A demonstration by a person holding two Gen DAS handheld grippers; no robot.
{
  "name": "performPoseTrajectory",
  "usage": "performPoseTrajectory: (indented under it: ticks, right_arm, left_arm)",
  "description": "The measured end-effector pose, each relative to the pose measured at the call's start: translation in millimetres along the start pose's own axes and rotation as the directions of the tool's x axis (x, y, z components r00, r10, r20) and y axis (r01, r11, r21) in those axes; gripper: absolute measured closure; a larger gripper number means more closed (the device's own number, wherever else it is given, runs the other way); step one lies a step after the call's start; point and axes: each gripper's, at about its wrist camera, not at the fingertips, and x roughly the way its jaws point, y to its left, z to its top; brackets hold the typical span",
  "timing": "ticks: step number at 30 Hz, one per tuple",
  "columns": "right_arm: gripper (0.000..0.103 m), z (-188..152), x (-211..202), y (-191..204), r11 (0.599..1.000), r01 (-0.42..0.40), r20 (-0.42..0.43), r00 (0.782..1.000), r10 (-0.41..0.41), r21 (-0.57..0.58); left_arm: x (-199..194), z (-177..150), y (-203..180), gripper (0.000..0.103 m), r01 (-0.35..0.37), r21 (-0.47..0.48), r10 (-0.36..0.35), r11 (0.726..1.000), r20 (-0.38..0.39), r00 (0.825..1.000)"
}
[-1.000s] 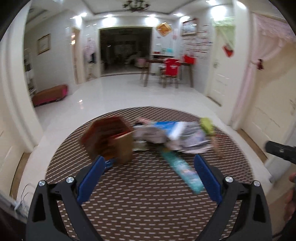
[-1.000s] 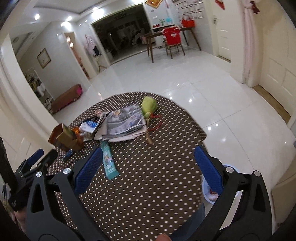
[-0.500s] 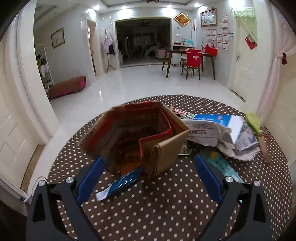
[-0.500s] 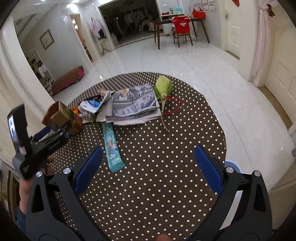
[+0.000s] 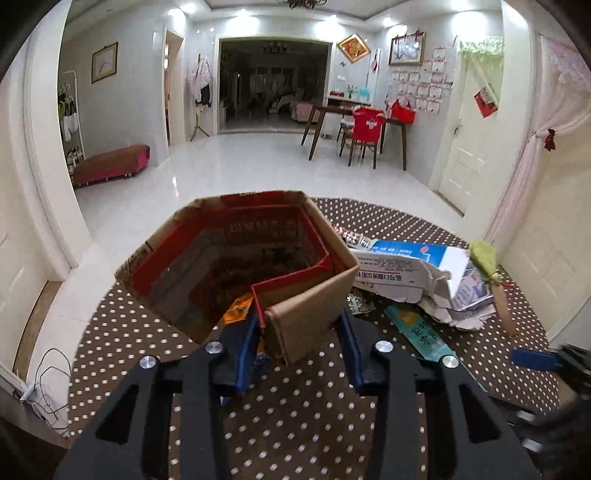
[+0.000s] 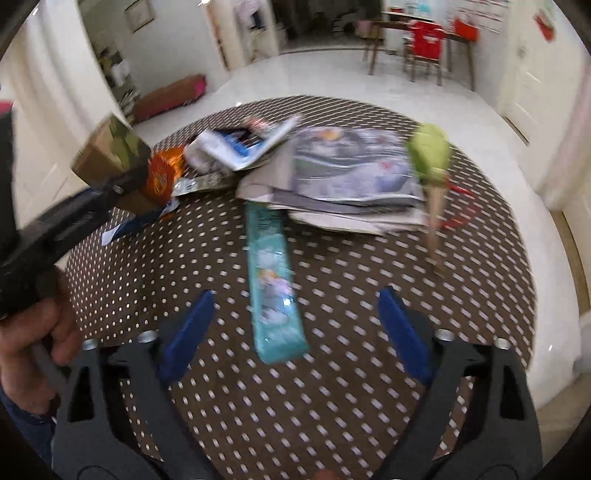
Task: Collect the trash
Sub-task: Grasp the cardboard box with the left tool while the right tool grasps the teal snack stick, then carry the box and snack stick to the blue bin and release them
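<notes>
The left gripper (image 5: 299,332), spread a moment ago, now pinches the cardboard box (image 5: 240,258), probably lifted. The right gripper (image 6: 295,325) stays spread above the teal packet (image 6: 273,284).

Left gripper (image 5: 301,332) fingers now clamped on cardboard box (image 5: 236,258) flap; were spread.

ceiling spotlights (image 5: 242,14) bright | floor (image 5: 236,162) glare | right view motion-blurred | fisheye edges warped
</notes>
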Motion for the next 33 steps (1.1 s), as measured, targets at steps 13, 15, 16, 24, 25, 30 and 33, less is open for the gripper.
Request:
performPoseTrajectory:
  ticks: [13,15,16,24,25,30,33]
  right_arm:
    - [0.076,-21,3,21,0.99,0.016,-0.027,0.999,-0.02,-0.137]
    - [0.076,-30,-7,15,0.994,-0.019,-0.026,1.0,0.016,-0.108]
    - [0.076,-36,-15,11,0.995,-0.031,-0.024,0.999,0.028,-0.097]
    - [0.076,-56,-64,-13,0.992,-0.125,0.029,0.992,0.126,-0.017]
    - [0.076,-59,-71,-17,0.991,-0.136,0.041,0.99,0.136,-0.006]
    - [0.076,-69,-107,-43,0.989,-0.143,0.111,0.984,0.137,0.048]
    - [0.076,-67,-122,-58,0.986,-0.139,0.152,0.98,0.125,0.089]
  left_arm:
    - [-68,-11,2,0.064,0.012,0.019,-0.013,1.0,0.093,0.996]
    - [-75,-13,3,0.064,0.022,0.024,-0.024,0.999,0.098,0.995]
    - [-79,-15,0,0.064,0.029,0.032,-0.032,0.999,0.102,0.994]
    - [-92,-21,-23,0.064,0.093,0.069,-0.1,0.993,0.101,0.99]
    - [-94,-21,-29,0.064,0.104,0.078,-0.112,0.992,0.102,0.988]
    - [-101,-22,-59,0.064,0.159,0.132,-0.173,0.978,0.105,0.979]
    - [-103,-21,-78,0.064,0.19,0.157,-0.207,0.969,0.105,0.973]
